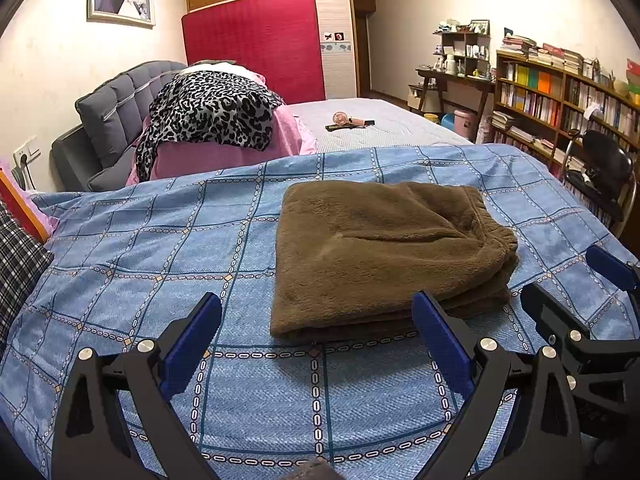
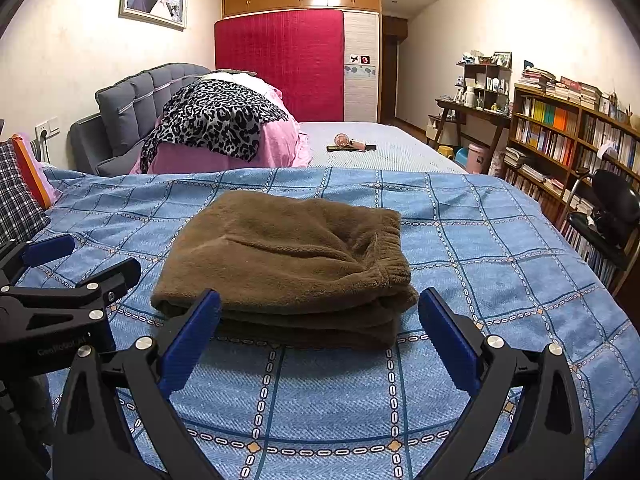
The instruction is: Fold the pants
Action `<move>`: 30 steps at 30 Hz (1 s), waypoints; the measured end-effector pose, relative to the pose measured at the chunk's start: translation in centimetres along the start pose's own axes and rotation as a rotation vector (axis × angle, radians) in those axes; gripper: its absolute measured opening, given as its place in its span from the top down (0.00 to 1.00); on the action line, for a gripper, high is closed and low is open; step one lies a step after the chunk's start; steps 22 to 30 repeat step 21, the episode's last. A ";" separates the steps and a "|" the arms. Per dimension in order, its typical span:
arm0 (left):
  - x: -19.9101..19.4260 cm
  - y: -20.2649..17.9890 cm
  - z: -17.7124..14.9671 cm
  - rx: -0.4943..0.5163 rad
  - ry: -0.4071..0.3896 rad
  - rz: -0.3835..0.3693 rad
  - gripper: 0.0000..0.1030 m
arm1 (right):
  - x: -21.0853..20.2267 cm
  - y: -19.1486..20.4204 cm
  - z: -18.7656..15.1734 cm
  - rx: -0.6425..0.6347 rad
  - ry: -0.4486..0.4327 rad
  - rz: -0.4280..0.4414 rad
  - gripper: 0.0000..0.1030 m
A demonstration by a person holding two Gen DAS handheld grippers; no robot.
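Brown fleece pants [image 1: 384,252] lie folded into a thick stack on the blue plaid bedspread [image 1: 160,248]; they also show in the right wrist view [image 2: 288,264]. My left gripper [image 1: 316,324] is open and empty, just in front of the stack's near left edge. My right gripper [image 2: 318,320] is open and empty, its fingers to either side of the stack's near edge without holding it. The right gripper also shows at the right of the left wrist view [image 1: 576,280], and the left gripper at the left of the right wrist view [image 2: 84,260].
A pink quilt pile with a leopard-print cloth [image 1: 212,116] sits beyond the bedspread by the grey headboard [image 1: 116,108]. A small fan and remote [image 1: 348,122] lie on the far bed. A bookshelf [image 1: 560,96] and chair [image 1: 604,176] stand at the right. A plaid cloth [image 1: 16,264] lies at the left.
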State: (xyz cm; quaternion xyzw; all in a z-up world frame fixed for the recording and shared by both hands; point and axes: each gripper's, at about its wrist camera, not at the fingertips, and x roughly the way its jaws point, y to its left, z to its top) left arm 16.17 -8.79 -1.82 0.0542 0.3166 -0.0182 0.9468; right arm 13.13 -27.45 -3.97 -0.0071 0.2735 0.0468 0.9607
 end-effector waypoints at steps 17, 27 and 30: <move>3.7 2.4 -1.6 -0.077 0.133 0.007 0.05 | 2.2 -1.6 -1.9 0.050 0.090 -0.034 0.03; 6.1 5.3 -3.5 -0.140 0.215 0.069 0.05 | 3.1 -2.5 -3.2 0.071 0.139 -0.042 0.03; 6.1 5.3 -3.5 -0.140 0.215 0.069 0.05 | 3.1 -2.5 -3.2 0.071 0.139 -0.042 0.03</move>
